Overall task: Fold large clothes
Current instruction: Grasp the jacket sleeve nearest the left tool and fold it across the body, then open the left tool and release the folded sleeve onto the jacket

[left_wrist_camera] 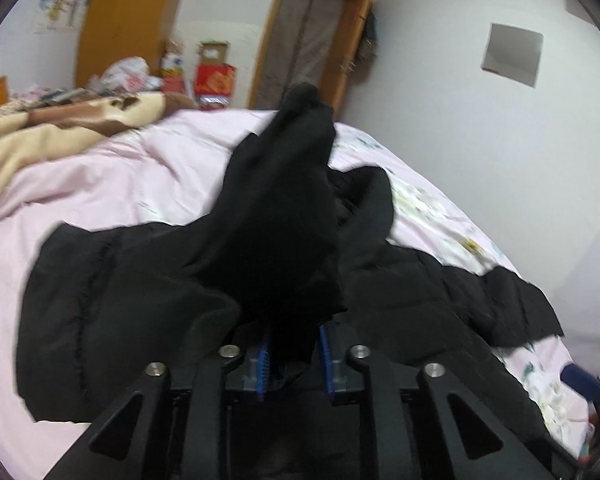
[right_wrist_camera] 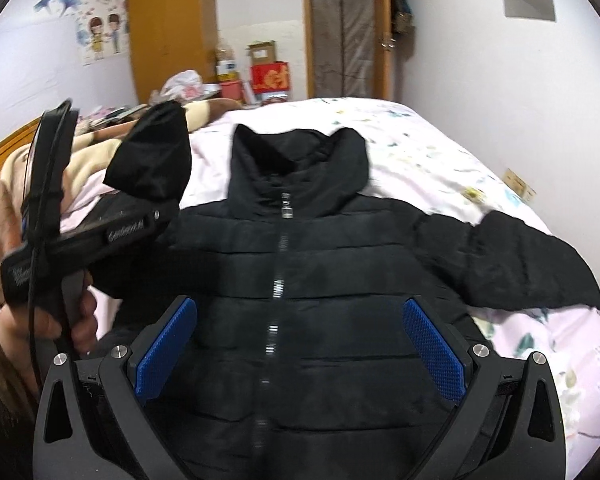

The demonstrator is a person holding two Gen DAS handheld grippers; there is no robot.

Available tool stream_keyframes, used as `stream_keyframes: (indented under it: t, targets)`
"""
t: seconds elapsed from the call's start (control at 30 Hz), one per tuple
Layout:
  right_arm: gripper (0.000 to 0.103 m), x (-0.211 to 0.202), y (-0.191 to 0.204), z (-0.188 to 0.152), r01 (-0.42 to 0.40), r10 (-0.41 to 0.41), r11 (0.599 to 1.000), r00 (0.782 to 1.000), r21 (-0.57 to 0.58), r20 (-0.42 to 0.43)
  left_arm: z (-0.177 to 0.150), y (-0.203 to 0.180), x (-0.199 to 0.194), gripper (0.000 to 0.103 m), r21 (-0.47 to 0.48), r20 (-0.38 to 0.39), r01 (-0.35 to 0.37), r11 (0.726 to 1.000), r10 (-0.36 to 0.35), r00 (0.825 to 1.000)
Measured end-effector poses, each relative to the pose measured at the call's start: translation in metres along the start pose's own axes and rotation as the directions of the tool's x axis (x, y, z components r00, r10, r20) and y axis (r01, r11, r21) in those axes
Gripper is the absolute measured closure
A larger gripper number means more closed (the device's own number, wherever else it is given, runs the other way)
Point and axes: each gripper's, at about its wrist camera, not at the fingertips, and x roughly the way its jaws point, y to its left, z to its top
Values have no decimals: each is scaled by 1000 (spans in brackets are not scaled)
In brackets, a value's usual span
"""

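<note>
Bedroom with a pink bed (right_wrist_camera: 440, 152), and a black puffer jacket (right_wrist_camera: 324, 280) lies zipped, front up, on it. Left gripper (left_wrist_camera: 294, 354) has the jacket's sleeve (left_wrist_camera: 284, 208) lifted between its narrowly parted blue pads. Right gripper (right_wrist_camera: 300, 344) hangs wide open and empty over the jacket's front.
</note>
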Motion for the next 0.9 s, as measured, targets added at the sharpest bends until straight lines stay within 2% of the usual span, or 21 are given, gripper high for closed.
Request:
stream_keyframes:
  t: [0.07,0.13,0.3,0.4,0.47,0.5,0.53,0.63,0.7,0.8,0.9]
  targets:
    - [1,3,-11,2,16,-16,1000,1000,18,-3,-5,-6,9,66,20,-47,20,1000,-19,999]
    - [1,6,-22,4,40,-40,998,999,41,2,-13,-17,12,38,53,-72,70,996,-66,995]
    - [1,15,-42,5,56,-55,994,998,97,-12,-22,-25,5,29,80,-91,165,983,-158,983]
    - [1,30,-45,8,38,-34,994,999,103,-39,-24,-19,-11,27,93,-82,161,983,-154,985]
    - [1,43,-44,11,-12,18,994,998,113,-55,-25,-5,-26,26,67,-57,140,988,-136,989]
    - [1,53,-42,13,-42,51,992,996,118,-69,-26,1,-33,21,54,-46,123,991,-121,992]
    - [1,67,-38,14,-76,89,989,991,125,-96,-26,13,-43,16,29,-34,73,997,-72,997]
    - [1,100,-26,15,-160,180,975,975,152,-131,-25,45,-63,14,-35,-4,-15,999,14,1000]
    - [1,121,-13,13,-203,225,967,963,153,-146,-27,66,-74,14,-58,3,-101,993,101,995]
    - [1,147,6,10,-185,206,976,958,116,-201,-30,90,-82,13,-62,6,-222,973,222,975]
    - [1,169,26,3,-167,182,983,951,77,-252,-33,109,-81,13,-87,-22,-251,964,250,968]
